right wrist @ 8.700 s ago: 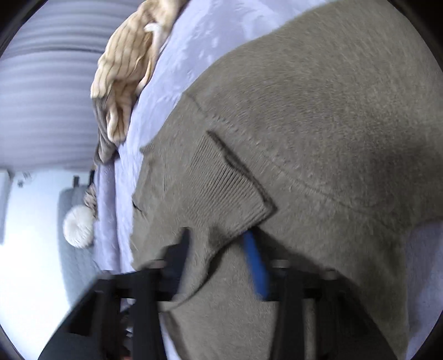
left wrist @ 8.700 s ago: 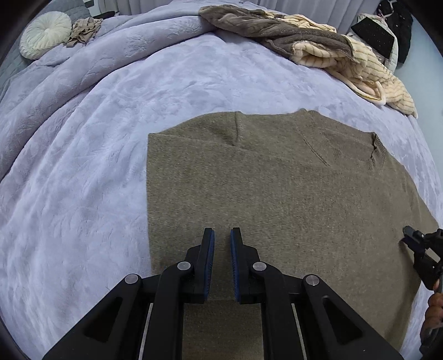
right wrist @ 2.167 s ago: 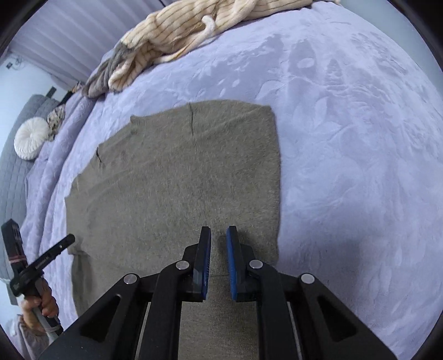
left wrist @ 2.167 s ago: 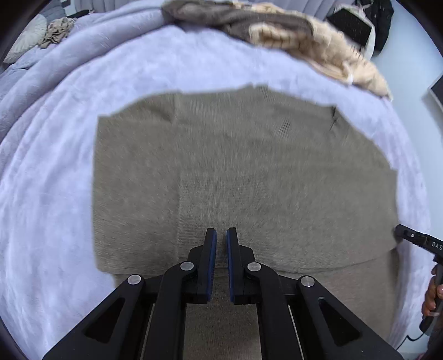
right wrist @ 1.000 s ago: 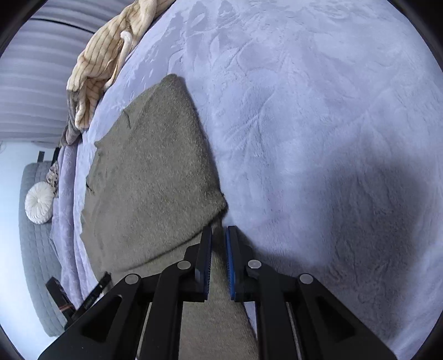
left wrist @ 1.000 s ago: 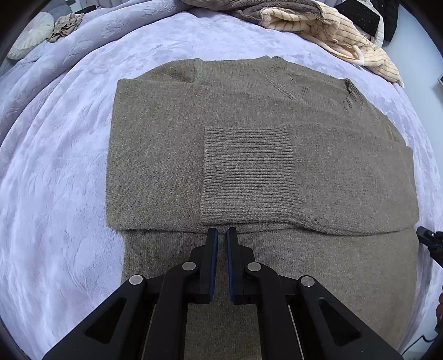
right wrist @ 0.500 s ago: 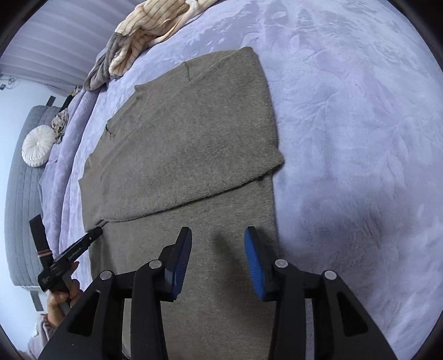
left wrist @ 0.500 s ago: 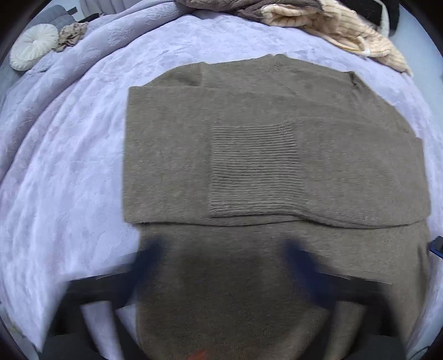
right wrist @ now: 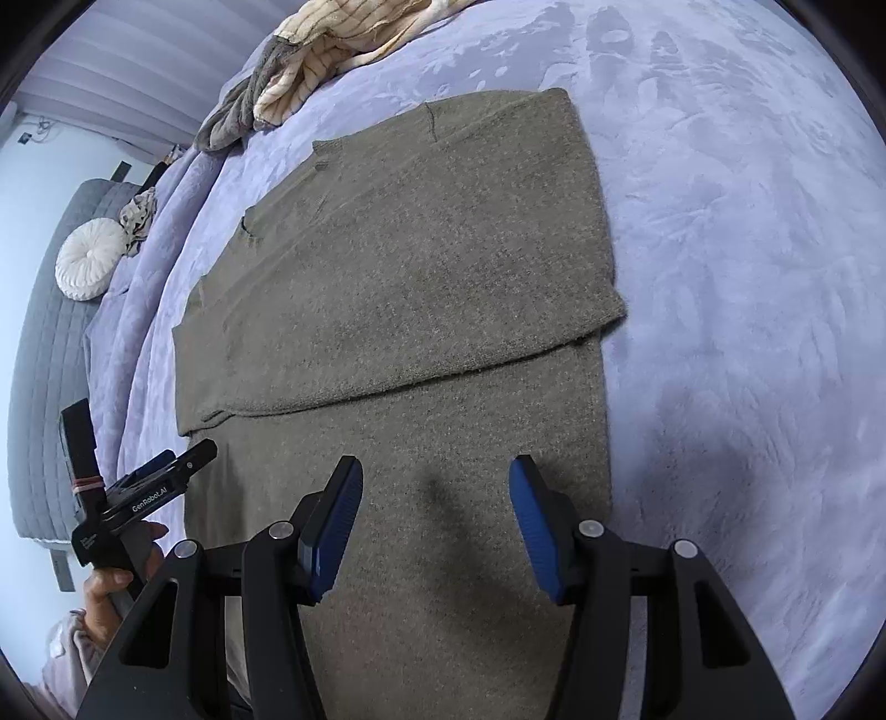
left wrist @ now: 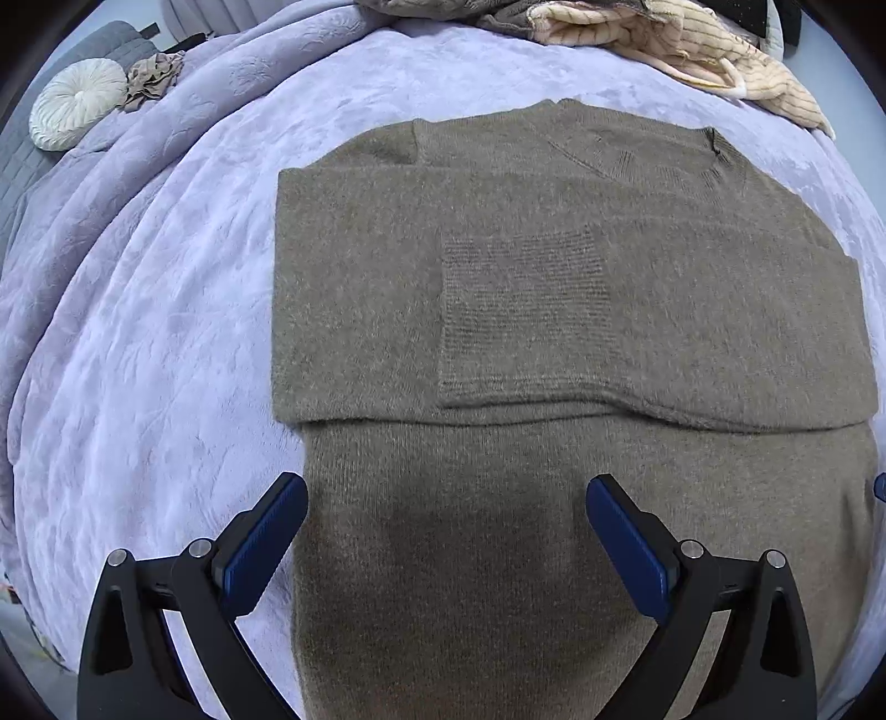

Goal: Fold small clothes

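Observation:
An olive-brown knit sweater [left wrist: 360, 304] [right wrist: 398, 277] lies flat on the lavender bedspread [left wrist: 138, 332]. Its upper part is folded over the body, and a ribbed cuff [left wrist: 520, 310] lies across the fold. Just above the lower body my left gripper [left wrist: 443, 498] stands wide open with nothing held. My right gripper [right wrist: 436, 476] hovers over the sweater's lower right part. Its jaws are opening, and only flat fabric lies beneath them. In the right wrist view the left gripper [right wrist: 160, 471] shows at the sweater's left edge, held by a hand [right wrist: 111, 581].
A pile of cream striped and grey-brown clothes [left wrist: 692, 50] [right wrist: 310, 72] lies at the far edge of the bed. A round white cushion [left wrist: 77, 102] [right wrist: 91, 257] and a small crumpled beige garment [left wrist: 152, 80] sit far left, by a grey quilted headboard [right wrist: 50, 343].
Both grippers were shut a second ago and now stand open, clear of the fabric. The right gripper has rolled and shifted, so the sweater now fills the middle of its view.

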`<state>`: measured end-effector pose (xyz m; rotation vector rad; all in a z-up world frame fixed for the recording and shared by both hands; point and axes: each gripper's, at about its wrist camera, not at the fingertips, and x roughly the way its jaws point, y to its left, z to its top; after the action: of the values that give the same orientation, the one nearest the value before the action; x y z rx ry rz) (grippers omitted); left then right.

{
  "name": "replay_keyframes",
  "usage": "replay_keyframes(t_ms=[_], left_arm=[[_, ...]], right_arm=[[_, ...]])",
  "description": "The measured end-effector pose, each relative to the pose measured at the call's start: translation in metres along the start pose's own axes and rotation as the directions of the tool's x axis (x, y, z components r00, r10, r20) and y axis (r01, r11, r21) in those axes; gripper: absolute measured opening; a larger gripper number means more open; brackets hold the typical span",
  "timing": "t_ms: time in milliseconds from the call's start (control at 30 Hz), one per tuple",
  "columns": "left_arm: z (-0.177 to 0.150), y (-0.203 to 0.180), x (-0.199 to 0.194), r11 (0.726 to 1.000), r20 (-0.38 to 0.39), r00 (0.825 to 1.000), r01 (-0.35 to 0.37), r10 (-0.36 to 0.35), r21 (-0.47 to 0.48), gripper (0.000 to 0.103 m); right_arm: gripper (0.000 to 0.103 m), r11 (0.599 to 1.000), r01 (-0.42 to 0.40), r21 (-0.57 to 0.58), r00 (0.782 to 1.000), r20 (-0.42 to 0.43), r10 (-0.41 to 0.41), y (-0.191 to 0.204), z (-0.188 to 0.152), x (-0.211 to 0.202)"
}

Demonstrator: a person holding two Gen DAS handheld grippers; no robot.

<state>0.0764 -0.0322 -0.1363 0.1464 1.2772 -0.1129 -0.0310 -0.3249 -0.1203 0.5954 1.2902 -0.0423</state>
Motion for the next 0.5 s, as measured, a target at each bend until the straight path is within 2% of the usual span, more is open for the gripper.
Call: replay_keyframes(t_ms=[300, 500], left_arm=[[-0.017, -0.008, -0.010, 0.999, -0.019, 0.999, 0.031, -0.031, 0.013, 0.101], [-0.035, -0.024, -0.017, 1.000, -0.042, 0.999, 0.015, -0.014, 0.028, 0.101]], right_arm=[[0.059, 1.000, -0.018, 0.006, 1.000, -0.013, 0.018, 0.001, -0.009, 0.002], [0.059, 0.999, -0.048, -0.010, 0.999, -0.014, 0.047, -0.004, -0.019, -0.002]])
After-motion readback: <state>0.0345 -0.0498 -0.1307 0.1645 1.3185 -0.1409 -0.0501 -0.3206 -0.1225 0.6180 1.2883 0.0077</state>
